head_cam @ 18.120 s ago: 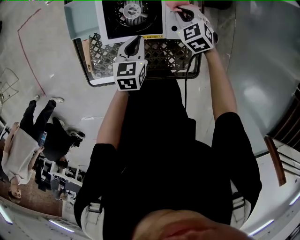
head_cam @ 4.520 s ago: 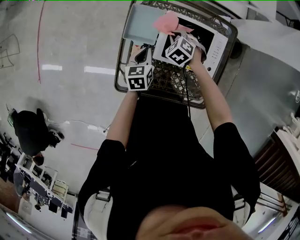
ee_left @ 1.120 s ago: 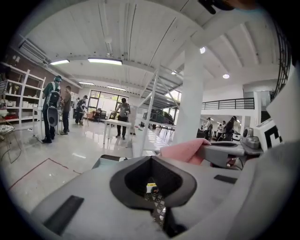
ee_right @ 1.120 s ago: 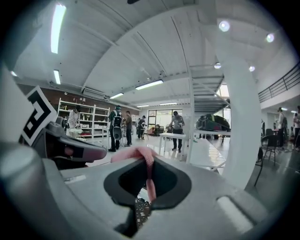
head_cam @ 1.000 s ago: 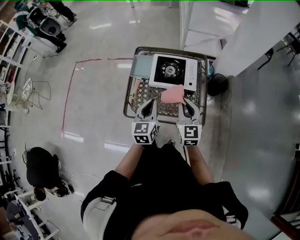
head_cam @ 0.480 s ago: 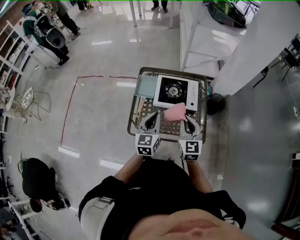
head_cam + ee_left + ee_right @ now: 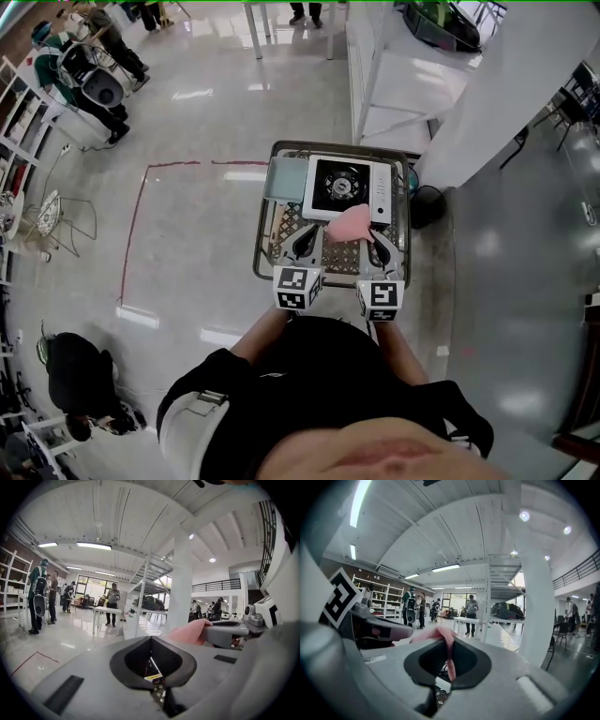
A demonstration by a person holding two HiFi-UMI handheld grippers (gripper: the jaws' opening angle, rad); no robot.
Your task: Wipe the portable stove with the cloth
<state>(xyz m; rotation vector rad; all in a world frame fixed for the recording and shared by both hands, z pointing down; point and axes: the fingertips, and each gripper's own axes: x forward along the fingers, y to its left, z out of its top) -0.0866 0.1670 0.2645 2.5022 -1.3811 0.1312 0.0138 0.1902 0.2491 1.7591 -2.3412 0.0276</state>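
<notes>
The wire basket held 2 things at its far end: the white portable stove and, just beside its left side, a pale green flat panel. The right gripper had its fingers pinched on the pink cloth, which overlapped the stove's near edge in the head view. The left gripper hovered over the basket's mesh, its fingers together on nothing.

A white portable stove sits in a wire cart, beside a pale green tray. The pink cloth bunches at the tip of the right gripper, over the stove's near edge. The left gripper is alongside.
</notes>
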